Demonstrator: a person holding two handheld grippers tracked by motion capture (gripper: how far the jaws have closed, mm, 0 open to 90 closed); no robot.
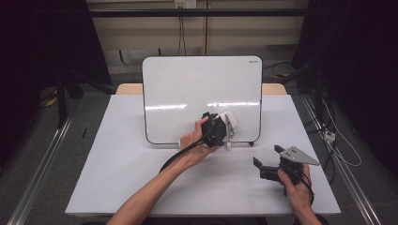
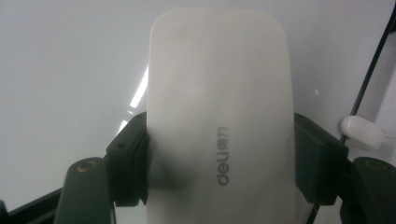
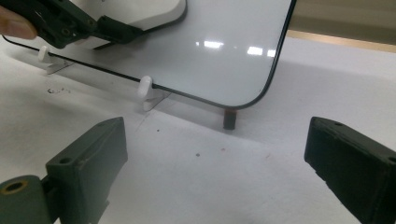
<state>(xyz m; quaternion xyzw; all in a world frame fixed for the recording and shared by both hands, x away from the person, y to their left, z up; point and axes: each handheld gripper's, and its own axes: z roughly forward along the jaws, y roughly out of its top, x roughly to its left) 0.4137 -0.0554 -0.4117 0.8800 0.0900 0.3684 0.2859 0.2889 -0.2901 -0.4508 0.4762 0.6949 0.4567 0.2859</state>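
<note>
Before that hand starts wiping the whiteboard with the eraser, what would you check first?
1. Left gripper clamped on the white eraser, a black jaw on each long side: ok.
2. Eraser against the whiteboard face: cannot tell; it sits close in front of the lower right area.
3. Whiteboard upright on its white clip feet on the table: ok.
4. Marks to wipe: the visible board face looks clean, showing light reflections.
5. Right gripper out of the way: ok, jaws open and empty, low at the table's right, apart from the board.
6. Left cable off the board: ok, it trails toward the person.
</note>
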